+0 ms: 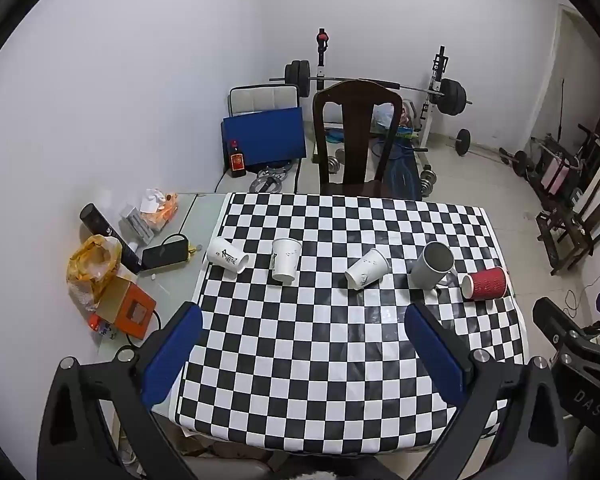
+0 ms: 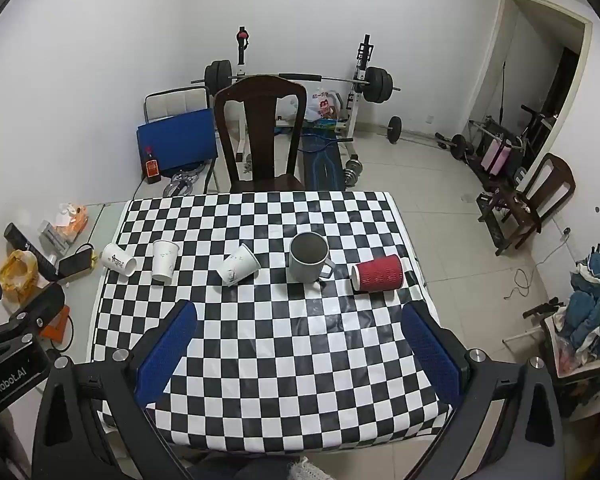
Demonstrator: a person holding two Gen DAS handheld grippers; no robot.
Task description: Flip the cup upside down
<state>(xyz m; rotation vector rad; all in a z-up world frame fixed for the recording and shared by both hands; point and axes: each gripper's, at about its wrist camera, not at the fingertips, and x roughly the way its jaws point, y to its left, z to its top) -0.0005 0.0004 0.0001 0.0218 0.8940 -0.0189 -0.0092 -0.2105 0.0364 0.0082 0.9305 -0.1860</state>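
Several cups stand in a row across the checkered tablecloth. From the left: a white paper cup on its side, an upright white paper cup, a tilted white paper cup on its side, an upright grey mug, and a red ribbed cup on its side. My left gripper is open and empty, above the table's near part. My right gripper is open and empty, likewise short of the cups.
A dark wooden chair stands at the table's far edge. Clutter lies on the side surface at left: a phone, an orange box, a bag. Weights and a barbell rack stand behind. The right gripper's body shows at the left wrist view's right edge.
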